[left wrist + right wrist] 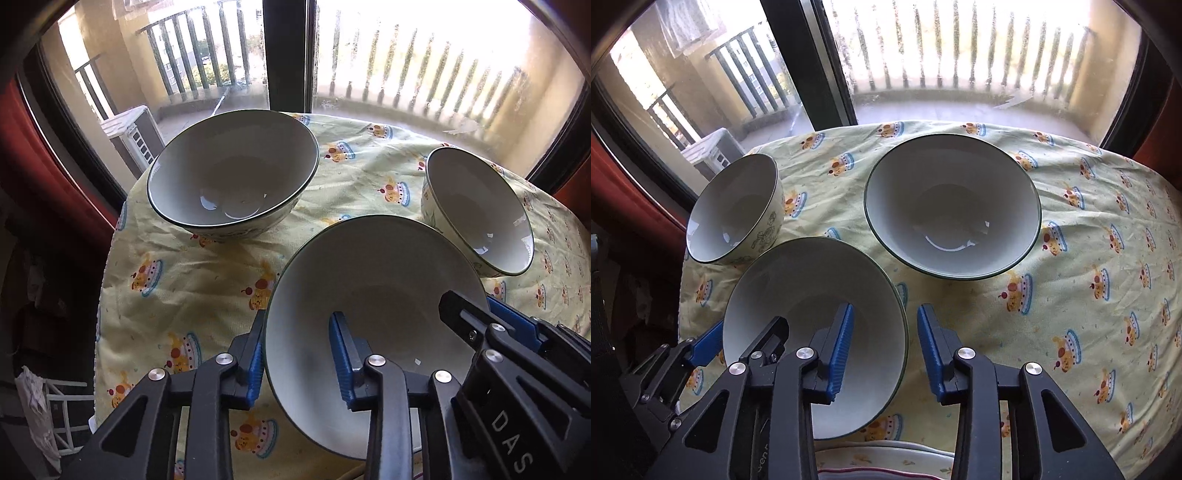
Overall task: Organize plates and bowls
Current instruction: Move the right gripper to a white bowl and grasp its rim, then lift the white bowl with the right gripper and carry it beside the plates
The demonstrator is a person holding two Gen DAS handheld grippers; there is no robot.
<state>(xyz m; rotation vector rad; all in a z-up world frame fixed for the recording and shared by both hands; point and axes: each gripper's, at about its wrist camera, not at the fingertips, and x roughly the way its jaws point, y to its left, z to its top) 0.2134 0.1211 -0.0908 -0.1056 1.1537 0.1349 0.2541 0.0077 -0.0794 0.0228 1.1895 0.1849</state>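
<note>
Three white bowls with dark green rims stand on a yellow cake-print tablecloth (184,266). The nearest bowl (369,288) (798,280) is held from both sides. My left gripper (297,321) straddles its left rim, one blue pad outside the wall and one inside, shut on it. My right gripper (885,310) clamps the opposite rim the same way. Each gripper also shows in the other's view: the right gripper (476,306) and the left gripper (742,332). A large bowl (236,166) (953,199) and a smaller patterned bowl (476,214) (735,210) stand farther back.
The round table ends at a window close behind the bowls, with red curtains at both sides. Stacked plates (886,458) peek in at the near edge of the right wrist view. Bare cloth (1089,295) lies to the right of the large bowl.
</note>
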